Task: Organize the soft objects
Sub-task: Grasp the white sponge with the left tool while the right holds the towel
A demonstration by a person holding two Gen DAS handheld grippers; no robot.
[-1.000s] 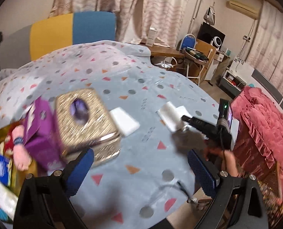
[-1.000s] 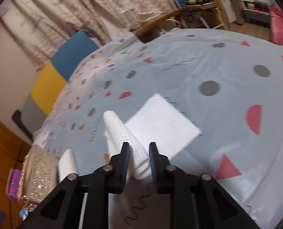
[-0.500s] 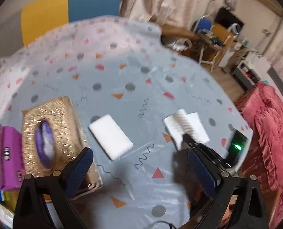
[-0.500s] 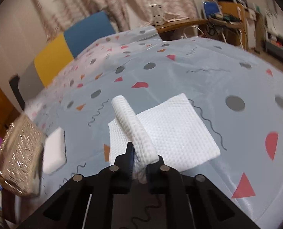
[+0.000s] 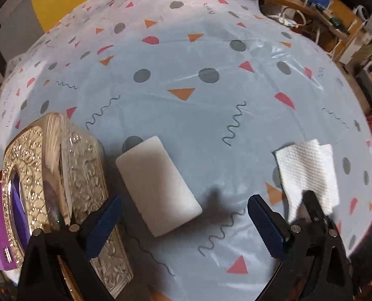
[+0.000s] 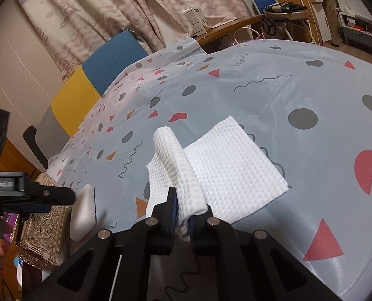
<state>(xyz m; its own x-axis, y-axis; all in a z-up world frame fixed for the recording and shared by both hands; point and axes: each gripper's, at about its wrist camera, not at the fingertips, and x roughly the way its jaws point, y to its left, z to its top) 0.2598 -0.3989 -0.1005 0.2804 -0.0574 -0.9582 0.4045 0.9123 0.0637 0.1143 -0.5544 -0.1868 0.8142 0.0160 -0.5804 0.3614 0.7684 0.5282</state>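
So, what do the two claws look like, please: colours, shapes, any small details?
The left claw and the right claw both have black angular plastic frames with triangular cut-outs and round silver bolts. Their fingers carry dark blue ribbed pads. A small green light glows beside the left one. No sleeve is visible.

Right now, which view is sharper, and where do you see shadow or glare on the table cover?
Left wrist view: slightly soft, with a dark shadow on the table cover beside the white sponge, and glare streaks at upper right. Right wrist view: sharper; the weave of the white cloth is clear, and the fisheye bends the table edge.
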